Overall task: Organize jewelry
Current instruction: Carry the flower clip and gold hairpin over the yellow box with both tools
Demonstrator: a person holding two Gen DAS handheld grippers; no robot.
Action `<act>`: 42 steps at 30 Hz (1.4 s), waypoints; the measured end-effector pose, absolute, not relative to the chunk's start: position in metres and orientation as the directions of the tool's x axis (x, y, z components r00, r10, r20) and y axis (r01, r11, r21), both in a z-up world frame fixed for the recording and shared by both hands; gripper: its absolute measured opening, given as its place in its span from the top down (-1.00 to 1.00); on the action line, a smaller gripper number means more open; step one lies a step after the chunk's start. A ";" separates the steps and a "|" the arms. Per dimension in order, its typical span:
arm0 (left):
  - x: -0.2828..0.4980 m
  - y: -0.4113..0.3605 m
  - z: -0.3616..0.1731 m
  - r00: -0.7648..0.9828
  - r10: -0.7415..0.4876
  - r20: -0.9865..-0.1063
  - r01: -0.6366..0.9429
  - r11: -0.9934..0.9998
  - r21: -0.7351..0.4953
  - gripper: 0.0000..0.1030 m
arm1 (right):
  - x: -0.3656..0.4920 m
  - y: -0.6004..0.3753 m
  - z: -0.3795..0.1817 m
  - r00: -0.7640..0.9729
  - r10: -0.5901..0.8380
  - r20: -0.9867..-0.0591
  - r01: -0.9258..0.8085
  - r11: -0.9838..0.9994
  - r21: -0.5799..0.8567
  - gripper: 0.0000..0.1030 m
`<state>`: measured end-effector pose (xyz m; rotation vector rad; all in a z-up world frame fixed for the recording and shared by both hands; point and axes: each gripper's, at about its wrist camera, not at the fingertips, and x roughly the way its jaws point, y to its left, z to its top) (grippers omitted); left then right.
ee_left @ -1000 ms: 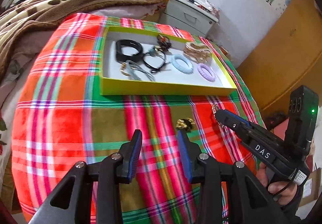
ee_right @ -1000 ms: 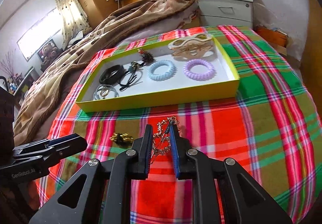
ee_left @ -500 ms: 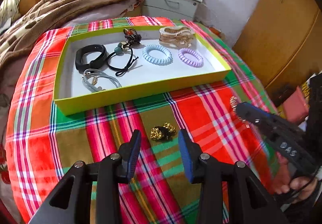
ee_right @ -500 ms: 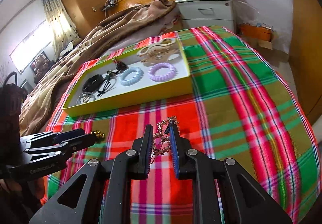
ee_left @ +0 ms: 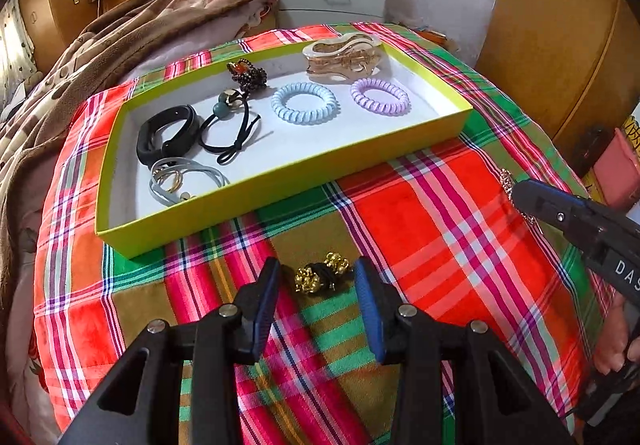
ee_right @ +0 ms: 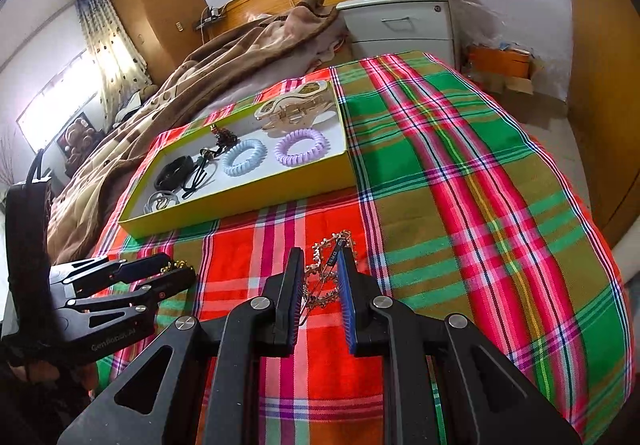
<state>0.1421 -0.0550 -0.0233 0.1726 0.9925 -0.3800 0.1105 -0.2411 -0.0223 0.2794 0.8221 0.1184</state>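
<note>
**Currently: gold-bead hair tie framed by left tongs; chain caught in right tongs**

Left gripper [ee_left: 316, 285] stands wide, its blue pads on either side of the gold-bead hair tie [ee_left: 319, 277], which lies on the plaid cloth [ee_left: 440, 225] just short of the yellow tray [ee_left: 280, 181]. Pads do not touch it. In the right wrist view the same tie is mostly hidden behind the left fingers; only a few gold beads show.

Right gripper [ee_right: 318, 285] is narrowed on a gold chain bracelet [ee_right: 328, 265]; links bunch between the pads and spill past the tips. Its full length cannot be made out. From the left wrist view only a short run of chain shows at the right gripper's tip, and the gripper is cut off by the frame edge; part of a hand [ee_left: 612, 345] shows below.

Tray contents: black band [ee_left: 166, 139], black elastic with beads [ee_left: 232, 125], grey tie with rings [ee_left: 176, 181], dark beaded piece [ee_left: 248, 73], blue coil tie [ee_left: 304, 108], purple coil tie [ee_left: 380, 96], beige claw clip [ee_left: 344, 57]. Tray's near wall hides the floor edge behind it.
</note>
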 end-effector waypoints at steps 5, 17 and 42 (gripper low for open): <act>0.139 -0.059 -0.023 0.492 -0.231 -0.839 0.397 0.917 -0.019 0.46 | 0.111 -0.242 -0.023 0.677 0.212 -0.705 0.003 0.957 0.291 0.66; 0.137 -0.054 -0.014 0.488 -0.276 -0.828 0.383 0.920 -0.081 0.54 | 0.114 -0.240 -0.018 0.678 0.204 -0.706 -0.003 0.961 0.275 0.66; 0.187 -0.027 0.030 0.557 -0.326 -0.764 0.330 0.931 -0.156 0.54 | 0.183 -0.221 0.019 0.708 0.263 -0.655 -0.115 0.959 0.261 0.66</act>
